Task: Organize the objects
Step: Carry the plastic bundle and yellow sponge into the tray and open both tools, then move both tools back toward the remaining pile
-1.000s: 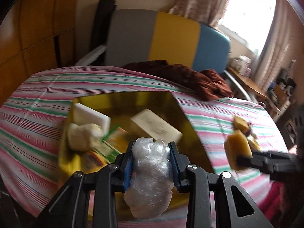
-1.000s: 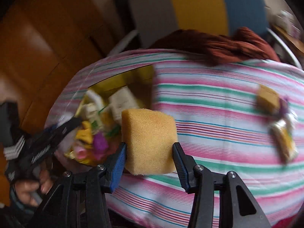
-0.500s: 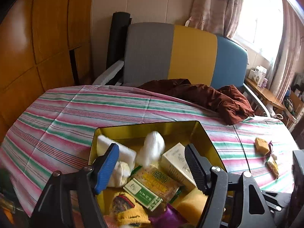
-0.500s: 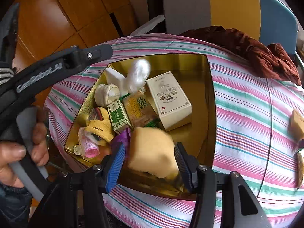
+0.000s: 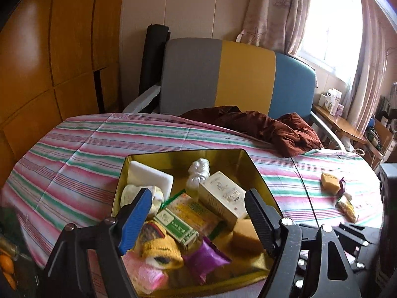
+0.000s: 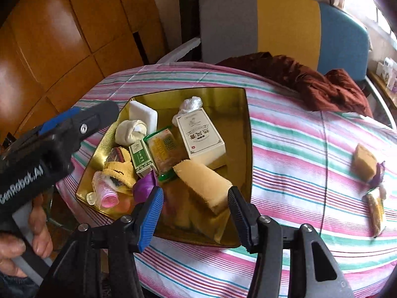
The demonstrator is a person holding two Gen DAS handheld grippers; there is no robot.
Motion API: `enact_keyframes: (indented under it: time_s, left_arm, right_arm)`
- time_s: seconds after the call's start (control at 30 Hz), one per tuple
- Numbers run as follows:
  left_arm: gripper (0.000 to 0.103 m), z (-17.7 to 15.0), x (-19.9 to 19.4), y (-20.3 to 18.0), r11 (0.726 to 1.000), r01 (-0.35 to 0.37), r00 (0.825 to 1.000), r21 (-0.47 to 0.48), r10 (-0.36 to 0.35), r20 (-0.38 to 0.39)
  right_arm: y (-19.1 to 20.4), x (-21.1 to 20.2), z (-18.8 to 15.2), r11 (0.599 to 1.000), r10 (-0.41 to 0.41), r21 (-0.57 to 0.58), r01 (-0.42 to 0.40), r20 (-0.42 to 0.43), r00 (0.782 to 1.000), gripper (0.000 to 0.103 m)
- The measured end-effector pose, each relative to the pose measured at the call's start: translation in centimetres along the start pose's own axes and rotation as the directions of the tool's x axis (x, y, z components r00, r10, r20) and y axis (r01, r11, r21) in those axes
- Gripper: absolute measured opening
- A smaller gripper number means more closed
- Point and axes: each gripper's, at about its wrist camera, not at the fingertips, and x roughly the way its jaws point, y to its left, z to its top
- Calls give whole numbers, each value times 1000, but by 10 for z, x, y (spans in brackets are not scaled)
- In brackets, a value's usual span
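A gold tin point(image 5: 178, 154) point(image 6: 248, 129) sits on the striped table and holds several items. The clear plastic wad point(image 5: 198, 171) point(image 6: 189, 104) lies at its far side beside a cream box point(image 5: 223, 198) point(image 6: 199, 134). The yellow sponge point(image 6: 202, 183) point(image 5: 244, 236) lies in the tin's near right corner. My left gripper point(image 5: 198, 219) is open and empty above the tin's near side. My right gripper point(image 6: 194, 213) is open and empty just behind the sponge. A second sponge point(image 6: 364, 161) point(image 5: 328, 182) and small wrapped items point(image 6: 376, 208) lie on the table at right.
A brown cloth point(image 5: 260, 126) point(image 6: 310, 82) is heaped at the table's far edge, in front of a grey, yellow and blue chair back point(image 5: 235, 74). Wooden panels point(image 6: 62, 37) stand at left. The left gripper's body point(image 6: 49, 146) and hand sit left of the tin.
Both grippers opened. The plastic wad left my left gripper and now lies in the tin. The sponge left my right gripper and now lies in the tin.
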Motion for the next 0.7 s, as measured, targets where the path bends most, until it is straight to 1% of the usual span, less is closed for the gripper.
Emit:
enact_keyframes:
  time_s: [0.23,0.47,0.7]
  left_arm:
    - [78,-17,-11,-1,1000,-16,1000,-4,16,-16]
    - [79,-33,-15,-3,1000,-29,999,-4,29,-38]
    - [80,-41,-19,-10,1000,-29,999,12,29,-42]
  right_arm:
    - [-1,-10,-6,999,-50,0,50,42,998,55]
    - [-5,-14,-11,998,-67,24,66,59,996,55]
    - [-8,-20,-14,995,-104,21,102,89,991,55]
